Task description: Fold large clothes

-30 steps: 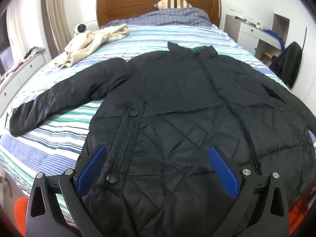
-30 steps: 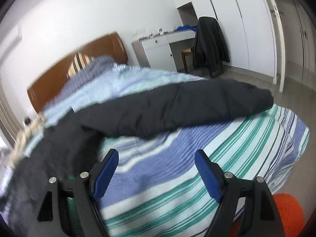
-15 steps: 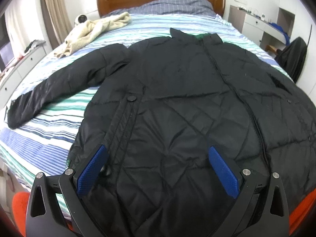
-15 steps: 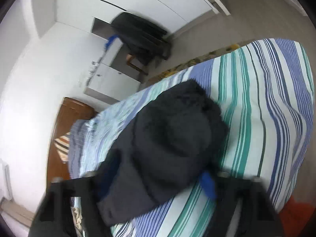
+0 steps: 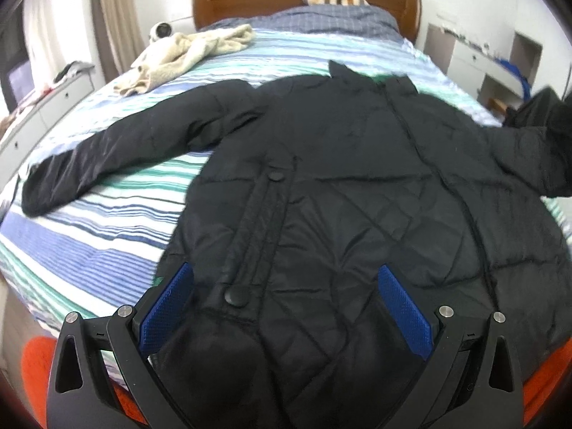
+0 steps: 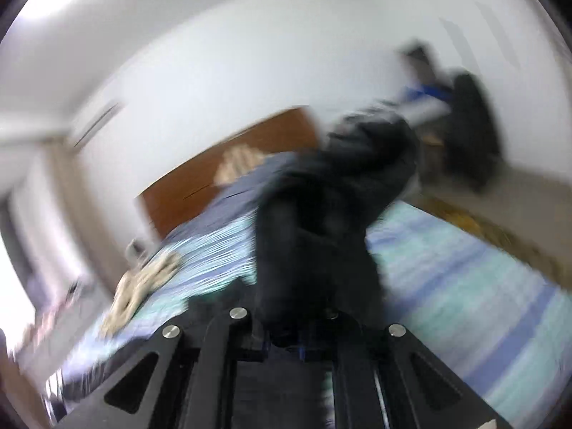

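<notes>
The black quilted puffer jacket (image 5: 343, 214) lies front-up and spread across the blue, green and white striped bed cover (image 5: 107, 228), with the left gripper (image 5: 286, 307) hovering wide open over its hem while the right gripper (image 6: 286, 346) is clamped tight on the jacket's right sleeve (image 6: 321, 232), which rises bunched from between the fingers. The slick, bulky padding could slip out of that narrow pinch, or the lifted sleeve could drag the body askew, since nothing pins the hem. Only the left wrist view shows the whole jacket, its left sleeve (image 5: 107, 157) stretched outward and a cream towel (image 5: 186, 53) near the wooden headboard (image 5: 286, 0); only the heavily blurred right wrist view shows the grip itself.
</notes>
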`<state>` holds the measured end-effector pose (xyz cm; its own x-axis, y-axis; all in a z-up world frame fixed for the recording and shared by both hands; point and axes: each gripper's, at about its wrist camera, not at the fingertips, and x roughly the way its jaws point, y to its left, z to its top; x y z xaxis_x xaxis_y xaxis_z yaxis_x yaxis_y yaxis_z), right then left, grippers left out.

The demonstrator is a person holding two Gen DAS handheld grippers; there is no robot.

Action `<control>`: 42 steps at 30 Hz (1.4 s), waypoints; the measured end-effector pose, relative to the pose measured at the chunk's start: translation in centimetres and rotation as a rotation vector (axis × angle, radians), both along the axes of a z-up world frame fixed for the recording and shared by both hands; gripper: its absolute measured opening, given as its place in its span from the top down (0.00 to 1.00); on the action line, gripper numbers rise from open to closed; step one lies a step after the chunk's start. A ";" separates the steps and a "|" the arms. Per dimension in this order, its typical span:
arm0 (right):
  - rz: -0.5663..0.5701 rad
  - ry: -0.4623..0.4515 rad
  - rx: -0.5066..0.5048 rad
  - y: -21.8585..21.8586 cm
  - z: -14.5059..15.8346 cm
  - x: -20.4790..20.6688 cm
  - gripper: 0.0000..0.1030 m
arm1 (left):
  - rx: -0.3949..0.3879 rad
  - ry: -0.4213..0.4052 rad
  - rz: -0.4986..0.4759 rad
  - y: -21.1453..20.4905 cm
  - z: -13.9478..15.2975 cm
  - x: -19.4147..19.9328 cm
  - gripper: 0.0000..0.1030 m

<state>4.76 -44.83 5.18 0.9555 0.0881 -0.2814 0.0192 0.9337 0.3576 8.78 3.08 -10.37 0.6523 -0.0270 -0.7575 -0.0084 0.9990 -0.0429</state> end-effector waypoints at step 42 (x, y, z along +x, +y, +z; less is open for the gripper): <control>0.267 0.314 0.142 7.5 -11.7 -2.8 0.23 | -0.062 0.026 -0.191 -3.8 0.9 25.6 0.86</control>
<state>1.99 -37.37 -6.52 0.7637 0.3798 -0.5221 -0.0883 0.8625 0.4983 34.34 -0.75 -9.50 0.6113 -0.1955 -0.7669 0.1788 0.9781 -0.1068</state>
